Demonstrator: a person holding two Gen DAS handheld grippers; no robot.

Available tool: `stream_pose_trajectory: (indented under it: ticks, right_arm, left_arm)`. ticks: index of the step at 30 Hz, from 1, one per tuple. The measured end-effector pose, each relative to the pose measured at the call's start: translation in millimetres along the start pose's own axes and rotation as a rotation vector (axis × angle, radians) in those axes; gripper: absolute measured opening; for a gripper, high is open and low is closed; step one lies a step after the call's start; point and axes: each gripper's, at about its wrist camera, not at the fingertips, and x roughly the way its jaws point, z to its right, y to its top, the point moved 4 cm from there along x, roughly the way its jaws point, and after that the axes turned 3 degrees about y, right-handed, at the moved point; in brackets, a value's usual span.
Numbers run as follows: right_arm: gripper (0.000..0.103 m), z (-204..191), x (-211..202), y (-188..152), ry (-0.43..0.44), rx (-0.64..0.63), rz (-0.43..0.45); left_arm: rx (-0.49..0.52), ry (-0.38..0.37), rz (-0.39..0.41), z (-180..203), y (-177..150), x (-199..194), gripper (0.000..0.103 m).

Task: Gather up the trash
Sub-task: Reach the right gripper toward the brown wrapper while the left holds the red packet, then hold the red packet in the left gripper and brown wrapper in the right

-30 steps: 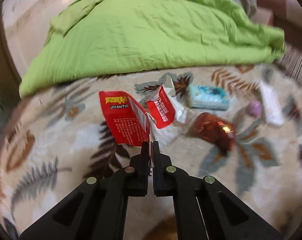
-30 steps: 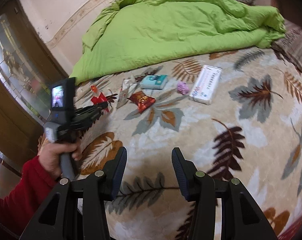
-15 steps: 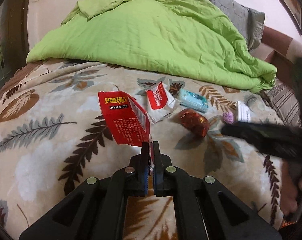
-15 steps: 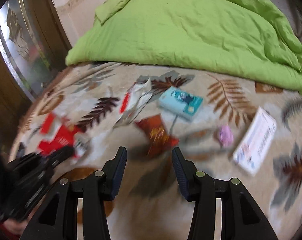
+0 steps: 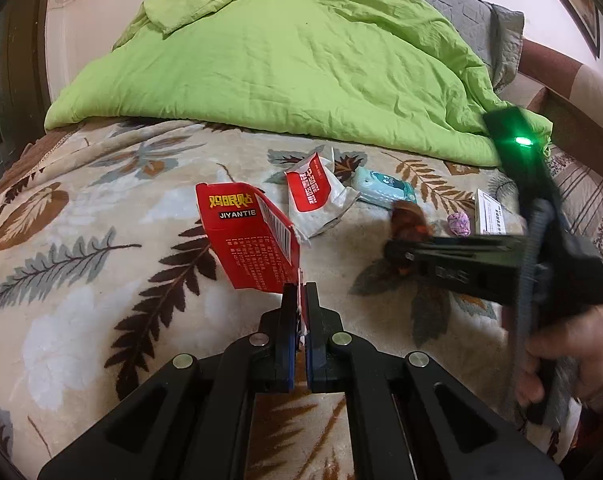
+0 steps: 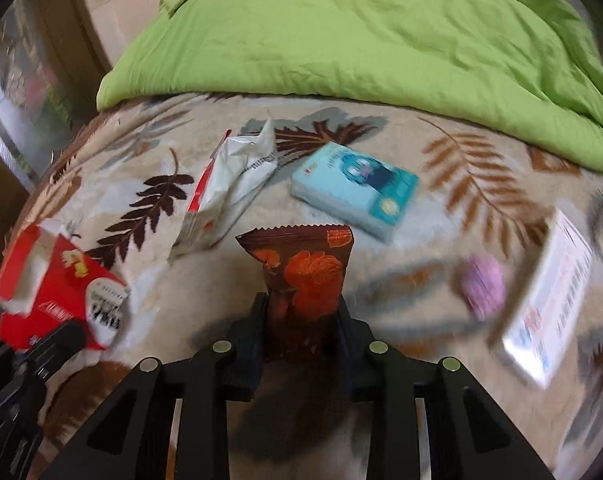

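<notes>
A bed with a leaf-patterned plush blanket and a rumpled lime-green duvet filled the left wrist view. The left claw was pressed together on a flap of the flattened red cardboard box, lifted clear of the blanket. Beyond lay a torn white-and-red pouch, and the person's hand carried the right claw in from the side.

Over to the right wrist view: same bed. The right claw pinched the brown foil snack wrapper between its fingers. Left lying on the blanket were a pale blue tissue pack, a crumpled pink paper ball and a white printed carton. By my reckoning, two pieces in hand, four to go.
</notes>
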Motion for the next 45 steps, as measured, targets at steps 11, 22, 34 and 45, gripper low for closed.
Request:
stream_pose_trajectory:
  ticks: [11, 22, 34, 45]
  right_arm:
    - [0.032, 3, -104, -88, -0.030, 0.111, 0.103]
    - [0.032, 6, -141, -123, -0.024, 0.179, 0.154]
    - [0.032, 10, -133, -119, -0.033, 0.196, 0.155]
    - [0.032, 9, -130, -118, -0.029, 0.190, 0.150]
  left_arm:
    - [0.071, -0.008, 0.037, 21, -11, -20, 0.003]
    - [0.128, -0.055, 0.066, 57, -51, -66, 0.003]
    - [0.174, -0.052, 0.084, 65, -53, -60, 0.003]
    - [0.160, -0.068, 0.081, 61, -49, -55, 0.003]
